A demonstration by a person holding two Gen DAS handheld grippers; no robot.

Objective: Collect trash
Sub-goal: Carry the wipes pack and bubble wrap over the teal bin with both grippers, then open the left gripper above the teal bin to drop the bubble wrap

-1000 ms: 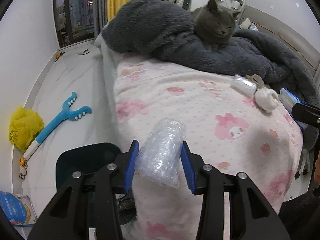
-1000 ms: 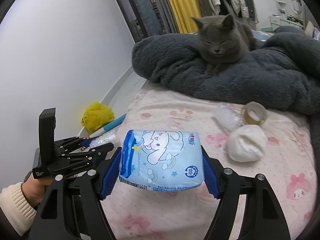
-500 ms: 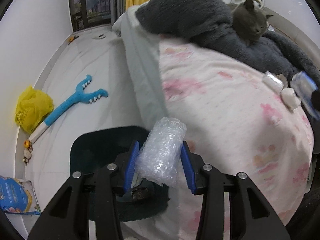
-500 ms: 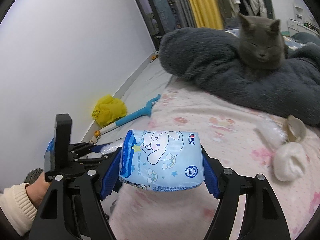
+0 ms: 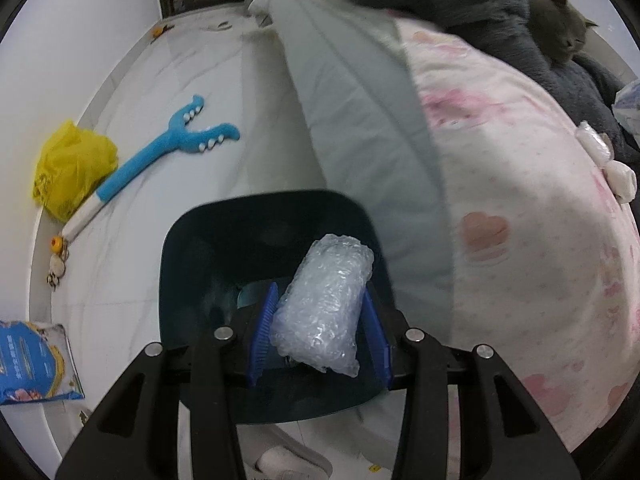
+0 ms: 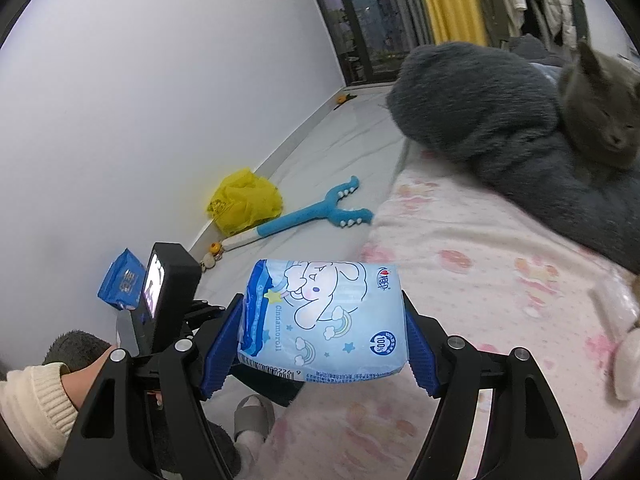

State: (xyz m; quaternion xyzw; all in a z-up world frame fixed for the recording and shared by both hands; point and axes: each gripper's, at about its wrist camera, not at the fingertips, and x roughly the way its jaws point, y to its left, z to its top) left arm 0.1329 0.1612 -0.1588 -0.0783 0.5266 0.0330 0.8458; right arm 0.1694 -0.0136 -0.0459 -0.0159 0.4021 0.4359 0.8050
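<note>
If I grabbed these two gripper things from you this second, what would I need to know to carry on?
Left gripper: shut on a wad of bubble wrap, held right over the open dark bin on the floor beside the bed.
Right gripper: shut on a blue tissue pack, held over the bed's edge, not at the bin.
Done: both pieces picked up.
Left: release the bubble wrap into the bin, then bring the tissue pack over. A clear wrapper and a white wad remain on the bed, near the cat. Whether the floor items count as trash is unclear.
</note>
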